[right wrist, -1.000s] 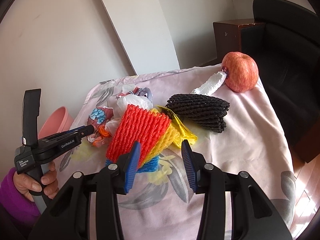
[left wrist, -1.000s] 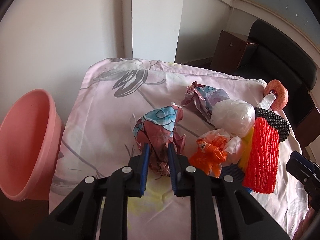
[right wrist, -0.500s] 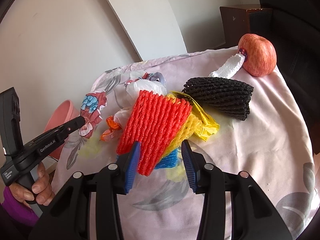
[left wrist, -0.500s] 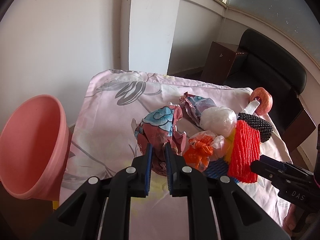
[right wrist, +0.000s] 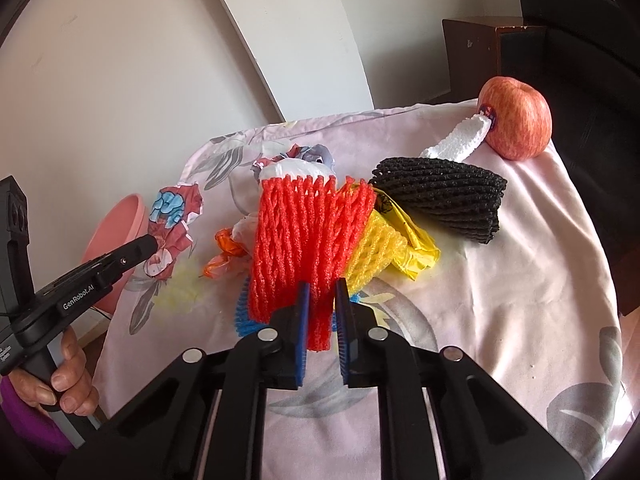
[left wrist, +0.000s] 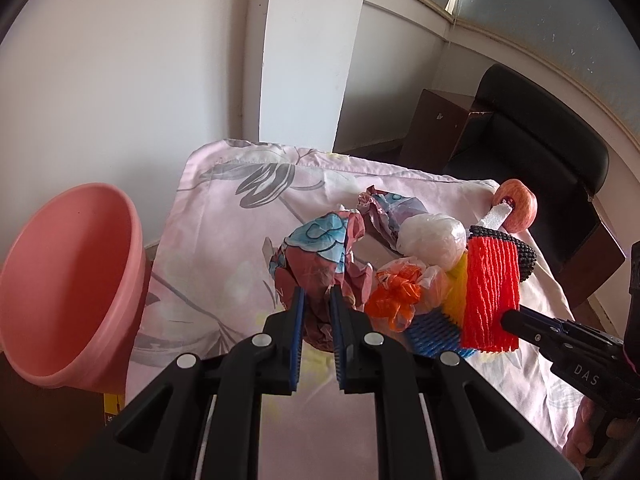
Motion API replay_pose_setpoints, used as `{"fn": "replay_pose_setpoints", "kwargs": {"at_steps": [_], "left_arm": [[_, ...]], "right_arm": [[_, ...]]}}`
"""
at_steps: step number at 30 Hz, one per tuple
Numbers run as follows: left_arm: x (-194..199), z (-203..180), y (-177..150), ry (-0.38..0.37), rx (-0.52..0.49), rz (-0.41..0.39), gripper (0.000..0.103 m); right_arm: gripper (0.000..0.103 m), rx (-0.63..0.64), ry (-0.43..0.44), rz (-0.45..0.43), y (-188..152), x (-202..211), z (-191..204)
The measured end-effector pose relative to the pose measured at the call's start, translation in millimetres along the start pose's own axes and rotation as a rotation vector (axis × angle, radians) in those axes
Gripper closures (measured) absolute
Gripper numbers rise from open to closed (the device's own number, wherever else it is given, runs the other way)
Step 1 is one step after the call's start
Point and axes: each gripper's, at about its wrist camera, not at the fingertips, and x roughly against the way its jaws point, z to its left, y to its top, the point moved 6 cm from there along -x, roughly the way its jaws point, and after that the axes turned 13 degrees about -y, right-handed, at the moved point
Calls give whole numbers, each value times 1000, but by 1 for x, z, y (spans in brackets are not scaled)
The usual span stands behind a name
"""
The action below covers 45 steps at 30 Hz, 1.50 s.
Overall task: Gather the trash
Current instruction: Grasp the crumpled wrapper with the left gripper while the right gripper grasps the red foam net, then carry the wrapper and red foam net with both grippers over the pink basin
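A crumpled wrapper (left wrist: 316, 256) with a red and blue flower print is pinched between the pads of my left gripper (left wrist: 316, 292), lifted a little off the pink flowered cloth (left wrist: 224, 220). From the right wrist view the same wrapper (right wrist: 172, 216) hangs at the left gripper (right wrist: 148, 244) tip. My right gripper (right wrist: 320, 286) is shut on the near end of a red foam net (right wrist: 304, 232). That red net (left wrist: 492, 292) lies on the trash pile. A pink basin (left wrist: 68, 280) stands left of the table.
The pile holds a white bag (left wrist: 432, 240), an orange bag (left wrist: 396, 292), a blue net (left wrist: 432, 328), a yellow net (right wrist: 396, 248) and a black net (right wrist: 444, 196). An apple (right wrist: 516, 124) with white foam sits at the far right corner. A dark chair (left wrist: 540, 132) stands behind.
My right gripper's jaws have shut on the red net's near end. The left gripper has tightened on the flowered wrapper and raised it slightly, toward the basin side.
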Motion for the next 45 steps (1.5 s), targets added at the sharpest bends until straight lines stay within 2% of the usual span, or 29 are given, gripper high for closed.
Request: {"fn": "replay_pose_setpoints", "kwargs": {"at_steps": [12, 20, 45], "left_arm": [[20, 2, 2, 6, 16, -43, 91], [31, 9, 3, 37, 31, -68, 91], [77, 85, -3, 212, 155, -144, 91]], "right_arm": [[90, 26, -15, -109, 8, 29, 5], [90, 58, -2, -123, 14, 30, 19], [90, 266, 124, -134, 41, 8, 135]]}}
